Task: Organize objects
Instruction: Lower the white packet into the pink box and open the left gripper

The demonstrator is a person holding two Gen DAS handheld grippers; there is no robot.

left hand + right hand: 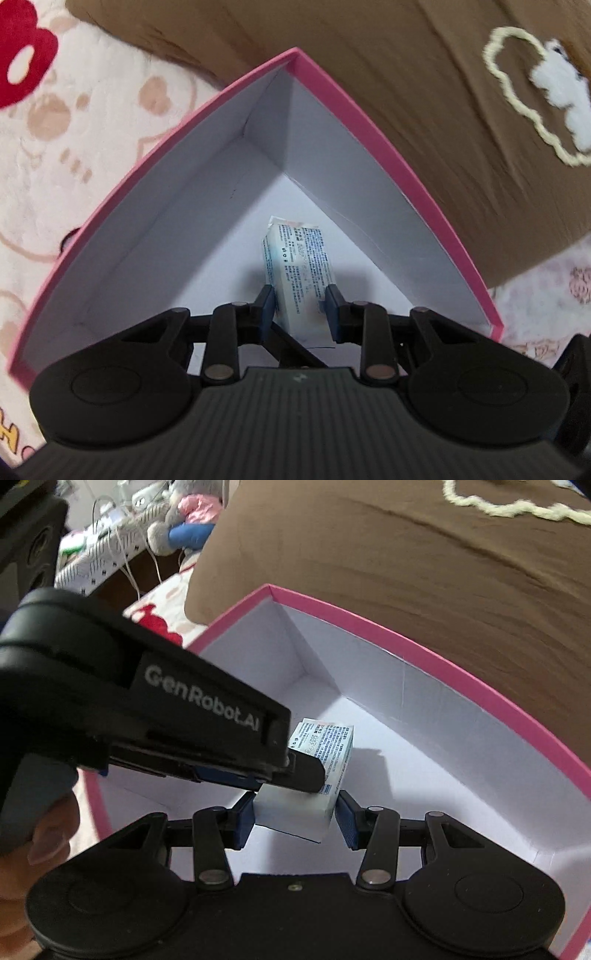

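Observation:
A small white carton with blue print (299, 266) is inside an open pink box (373, 129) with white walls, over the box's floor. My left gripper (300, 310) is shut on the carton, its blue pads pressing the two narrow sides. In the right wrist view the same carton (327, 744) sits between the blue pads of my right gripper (295, 823), which is also shut on it near its plain white end. A left gripper finger (306, 771) reaches in from the left over the carton. I cannot tell whether the carton touches the floor.
A brown blanket (424, 572) with a cream cloud outline (517, 96) lies behind the box (424, 653). Pale patterned bedding with red shapes (55, 110) lies to the left. A hand (44, 845) holds the left gripper. A plush toy (184, 524) and cables sit far back left.

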